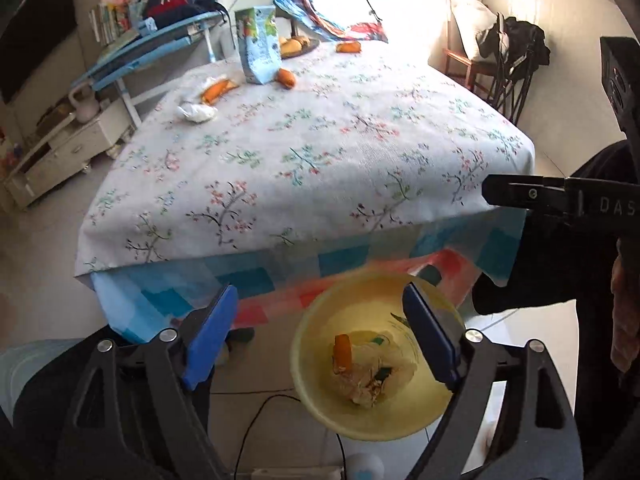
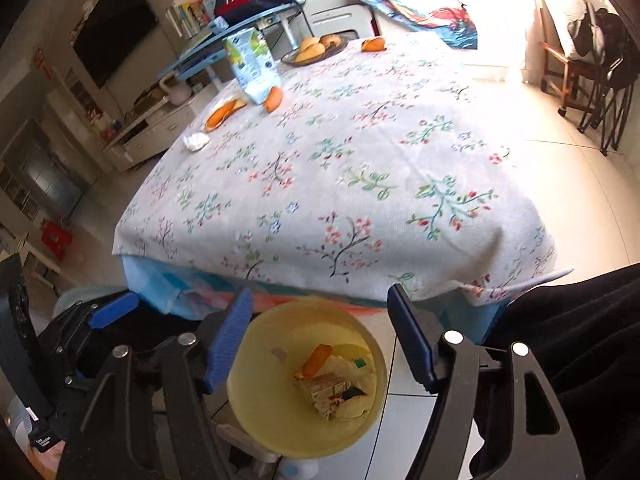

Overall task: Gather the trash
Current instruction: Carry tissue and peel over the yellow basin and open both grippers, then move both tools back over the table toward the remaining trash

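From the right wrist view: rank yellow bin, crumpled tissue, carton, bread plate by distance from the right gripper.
1. yellow bin: directly below the right gripper, on the floor at the table's near edge.
2. crumpled tissue: left side of the table.
3. carton: standing farther back, left.
4. bread plate: far edge of the table.

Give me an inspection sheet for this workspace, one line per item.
Surface: table under floral cloth.
Job's things: yellow bin on floor holds scraps; crumpled tissue, orange peels and carton on table.
Clutter: plate of bread at far edge.
Grippers: left gripper and right gripper open, empty, over bin.
Cables: black cable on floor.
Surroundings: TV, chair, shelf with bag.
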{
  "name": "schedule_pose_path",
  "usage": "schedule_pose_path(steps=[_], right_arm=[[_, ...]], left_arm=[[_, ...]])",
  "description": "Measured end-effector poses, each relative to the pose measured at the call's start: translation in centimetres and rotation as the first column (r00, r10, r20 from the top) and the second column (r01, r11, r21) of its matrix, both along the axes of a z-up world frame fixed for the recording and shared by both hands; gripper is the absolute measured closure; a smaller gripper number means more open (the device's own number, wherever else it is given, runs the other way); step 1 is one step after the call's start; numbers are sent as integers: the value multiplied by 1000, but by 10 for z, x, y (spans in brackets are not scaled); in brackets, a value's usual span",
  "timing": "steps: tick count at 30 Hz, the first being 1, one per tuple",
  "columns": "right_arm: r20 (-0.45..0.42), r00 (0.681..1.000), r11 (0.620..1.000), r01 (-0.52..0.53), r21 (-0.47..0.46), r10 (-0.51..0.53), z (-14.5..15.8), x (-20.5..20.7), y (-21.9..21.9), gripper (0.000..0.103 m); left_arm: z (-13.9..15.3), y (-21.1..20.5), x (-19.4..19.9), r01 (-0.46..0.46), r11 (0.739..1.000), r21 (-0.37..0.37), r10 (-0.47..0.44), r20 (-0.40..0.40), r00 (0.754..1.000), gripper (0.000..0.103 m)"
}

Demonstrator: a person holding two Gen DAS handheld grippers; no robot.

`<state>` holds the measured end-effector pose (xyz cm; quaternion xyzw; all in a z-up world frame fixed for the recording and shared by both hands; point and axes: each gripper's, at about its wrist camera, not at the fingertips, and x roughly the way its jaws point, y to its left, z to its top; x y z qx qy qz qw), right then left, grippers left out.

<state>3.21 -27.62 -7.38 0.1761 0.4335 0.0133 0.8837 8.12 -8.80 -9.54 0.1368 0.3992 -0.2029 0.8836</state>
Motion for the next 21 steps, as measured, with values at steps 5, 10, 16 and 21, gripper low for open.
schedule_pose_path(steps=[5, 10, 16, 21], right_arm=[[30, 995, 994, 99, -38, -98, 3, 2, -5, 29], [41, 995, 989, 92, -116, -87, 6, 12, 12, 27], [54, 997, 974, 58, -220, -47, 9, 17, 34, 25], [45, 999, 959, 36, -280, -24, 8, 27, 55, 24]], left_arm=[[21, 8, 1, -62, 998, -10, 63, 133, 989, 8], [37, 9, -6, -58, 998, 24, 51, 233, 971, 7], [48, 11, -16, -43, 998, 46, 27, 305, 952, 7], [58, 25, -16, -53, 999, -4, 51, 316, 947, 7]])
